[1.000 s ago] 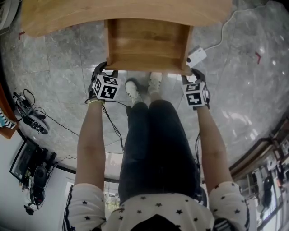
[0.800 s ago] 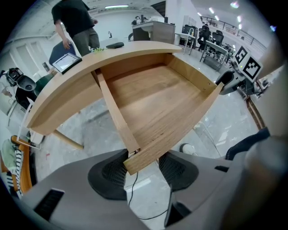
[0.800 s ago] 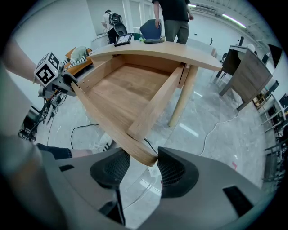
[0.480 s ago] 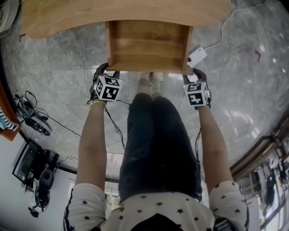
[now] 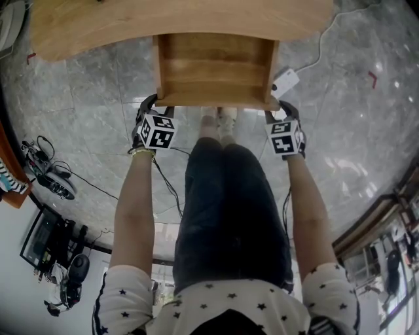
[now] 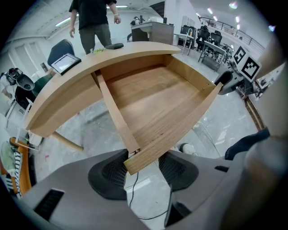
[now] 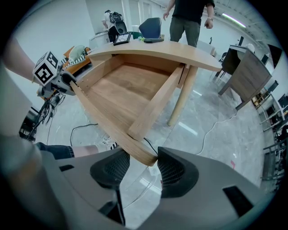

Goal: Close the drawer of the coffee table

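head view: left tool (image 5: 152, 105) and right tool (image 5: 280, 108) each pinch a front corner of the drawer (image 5: 216, 72), which stands well out from the table (image 5: 131, 19); next probably an even, straight push inward.

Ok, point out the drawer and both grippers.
drawer (image 5: 216, 69): head view, its bare wooden floor.
left gripper (image 6: 144, 159): left gripper view, midway between fingertips, at the drawer's corner.
right gripper (image 7: 142, 161): right gripper view, midway between fingertips.
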`<action>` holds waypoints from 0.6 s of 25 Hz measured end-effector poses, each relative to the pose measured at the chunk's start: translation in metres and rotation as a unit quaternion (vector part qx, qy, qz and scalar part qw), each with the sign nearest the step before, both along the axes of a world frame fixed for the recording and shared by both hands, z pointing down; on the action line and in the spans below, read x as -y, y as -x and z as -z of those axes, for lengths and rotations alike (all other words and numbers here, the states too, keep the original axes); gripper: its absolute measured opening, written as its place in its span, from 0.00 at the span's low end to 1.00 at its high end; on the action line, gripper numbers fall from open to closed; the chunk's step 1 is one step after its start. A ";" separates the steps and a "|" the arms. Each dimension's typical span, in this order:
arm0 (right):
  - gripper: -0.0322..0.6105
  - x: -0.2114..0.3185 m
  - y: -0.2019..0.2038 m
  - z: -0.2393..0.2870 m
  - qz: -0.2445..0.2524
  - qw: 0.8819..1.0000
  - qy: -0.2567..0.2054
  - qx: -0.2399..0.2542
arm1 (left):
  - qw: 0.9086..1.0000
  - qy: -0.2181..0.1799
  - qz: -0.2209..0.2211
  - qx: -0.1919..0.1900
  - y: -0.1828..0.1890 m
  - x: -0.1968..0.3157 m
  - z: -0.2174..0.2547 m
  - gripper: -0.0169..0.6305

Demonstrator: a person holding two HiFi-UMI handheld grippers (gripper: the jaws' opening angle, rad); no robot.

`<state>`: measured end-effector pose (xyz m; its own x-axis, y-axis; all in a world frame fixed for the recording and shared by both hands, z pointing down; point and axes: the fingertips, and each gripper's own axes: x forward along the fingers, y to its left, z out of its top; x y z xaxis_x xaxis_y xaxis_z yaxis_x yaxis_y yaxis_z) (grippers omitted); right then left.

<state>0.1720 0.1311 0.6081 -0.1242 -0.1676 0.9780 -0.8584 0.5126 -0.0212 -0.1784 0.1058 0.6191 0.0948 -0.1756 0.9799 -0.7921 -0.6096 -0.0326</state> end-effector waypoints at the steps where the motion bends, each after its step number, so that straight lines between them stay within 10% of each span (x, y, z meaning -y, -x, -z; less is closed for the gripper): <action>1: 0.37 0.000 0.000 0.000 0.000 1.000 0.000 0.000 | 1.000 0.000 -0.001 0.000 0.000 0.000 0.000 0.36; 15: 0.37 0.010 -0.001 -0.001 0.002 1.000 -0.003 0.001 | 1.000 -0.007 -0.002 -0.001 -0.001 0.011 -0.001 0.36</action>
<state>0.1734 0.1210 0.6088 -0.1267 -0.1735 0.9767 -0.8560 0.5165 -0.0193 -0.1771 0.0946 0.6197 0.0979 -0.1889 0.9771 -0.7896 -0.6123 -0.0392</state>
